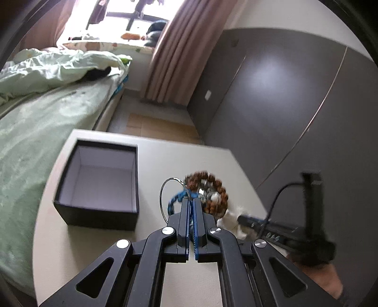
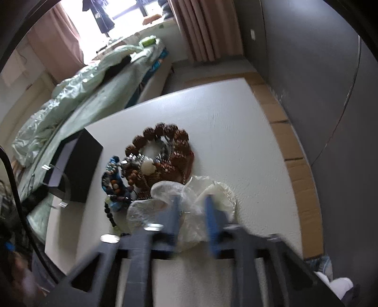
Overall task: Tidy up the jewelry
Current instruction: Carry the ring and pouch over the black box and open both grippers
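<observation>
**Daylight from a blown-out window, motion blur up close**

Daylight enters through the window [image 1: 132, 14], overexposed to white in both views. A soft glare patch sits on the grey wardrobe [image 1: 267, 75]. The right gripper [image 2: 191, 207] is smeared by motion blur; the beads [image 1: 208, 189] look soft. Fisheye bending curves edges, and the corners go black.

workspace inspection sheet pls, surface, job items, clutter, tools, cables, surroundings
surface: white table, bare along its far edge.
job's things: open black box with nothing seen inside; brown bead bracelet, blue beaded piece and thin metal hoop heaped beside it.
clutter: clear plastic bag next to the heap.
grippers: left tool shut on the blue beaded piece; right tool open, fingers either side of the plastic bag.
cables: black cable looping off the right tool.
surroundings: bed with green bedding, pink curtain, grey wardrobe.
</observation>
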{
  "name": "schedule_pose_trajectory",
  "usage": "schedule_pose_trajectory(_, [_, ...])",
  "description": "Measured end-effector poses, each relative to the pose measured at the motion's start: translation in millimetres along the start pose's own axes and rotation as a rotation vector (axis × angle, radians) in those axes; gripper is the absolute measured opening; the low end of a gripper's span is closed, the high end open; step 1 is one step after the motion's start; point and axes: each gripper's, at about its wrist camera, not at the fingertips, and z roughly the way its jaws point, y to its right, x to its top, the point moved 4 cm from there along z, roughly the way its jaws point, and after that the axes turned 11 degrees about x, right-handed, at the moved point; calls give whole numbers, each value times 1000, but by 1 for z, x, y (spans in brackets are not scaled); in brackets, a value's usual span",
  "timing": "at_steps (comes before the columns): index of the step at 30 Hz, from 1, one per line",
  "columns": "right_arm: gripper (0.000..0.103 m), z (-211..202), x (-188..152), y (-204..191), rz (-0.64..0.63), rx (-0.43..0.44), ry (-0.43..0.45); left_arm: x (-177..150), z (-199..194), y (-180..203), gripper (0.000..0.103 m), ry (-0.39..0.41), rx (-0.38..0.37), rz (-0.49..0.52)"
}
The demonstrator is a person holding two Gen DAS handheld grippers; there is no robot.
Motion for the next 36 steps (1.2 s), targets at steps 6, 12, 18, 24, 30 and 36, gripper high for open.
schedule_pose_trajectory(6, [2, -15, 9, -13, -48, 12, 34, 14, -16, -11, 2, 35, -27, -1])
schedule_pose_trajectory(12, [2, -43, 31, -44, -101, 62, 99, 19, -27, -34, 2, 44, -29, -45])
schedule_pose_trajectory(18, [2, -57, 52, -87, -167, 110, 140, 28, -41, -56, 2, 70, -20, -73])
schedule_pose_trajectory(24, [2, -51, 67, -133, -218, 193, 144, 36, -52, -81, 2, 92, 7, -99])
schedule_pose_trajectory(30, [2, -28, 73, -173, -240, 296, 120, 40, -60, -101, 2, 92, 33, -112])
schedule_pose_trajectory(36, [2, -2, 78, -211, -262, 392, 64, 46, -60, -111, 2, 84, 61, -105])
